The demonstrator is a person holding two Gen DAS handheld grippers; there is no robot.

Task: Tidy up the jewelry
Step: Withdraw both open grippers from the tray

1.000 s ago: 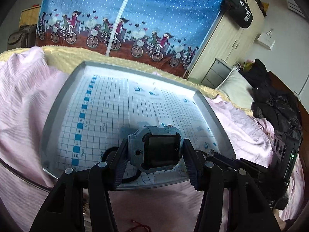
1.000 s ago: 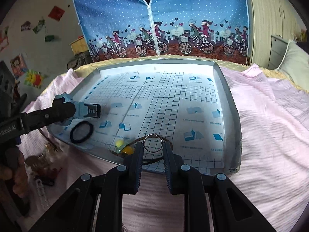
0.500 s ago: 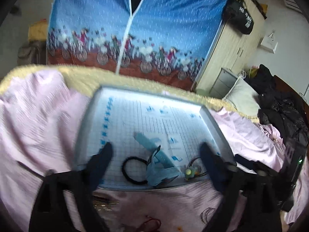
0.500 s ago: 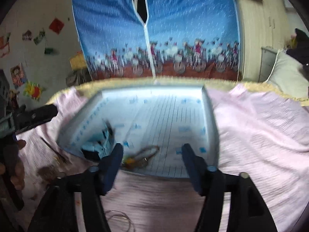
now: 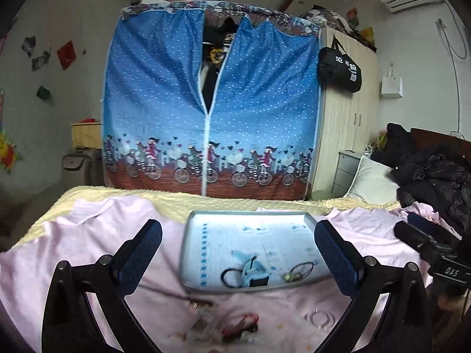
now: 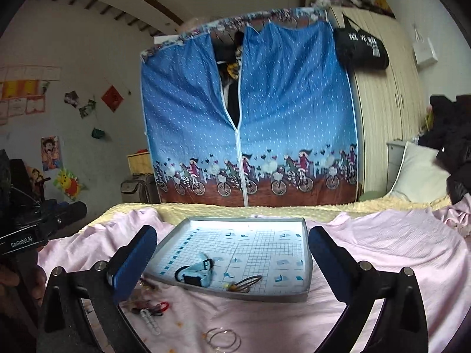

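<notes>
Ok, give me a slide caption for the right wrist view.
Open right gripper above a grey grid-lined tray holding a blue smartwatch; thin silver hoops wait on the pink sheet.

Left gripper (image 5: 238,254) and right gripper (image 6: 232,257) are both level, fingers (image 6: 134,261) spread fully apart, holding nothing.

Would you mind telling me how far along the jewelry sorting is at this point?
Partly done. The blue watch, a black ring and a wire bangle with beads already lie in the tray. Nothing is in hand: the left tool and right tool are both open and empty. Left on the pink sheet: hoop bangles and small red and white pieces.
</notes>
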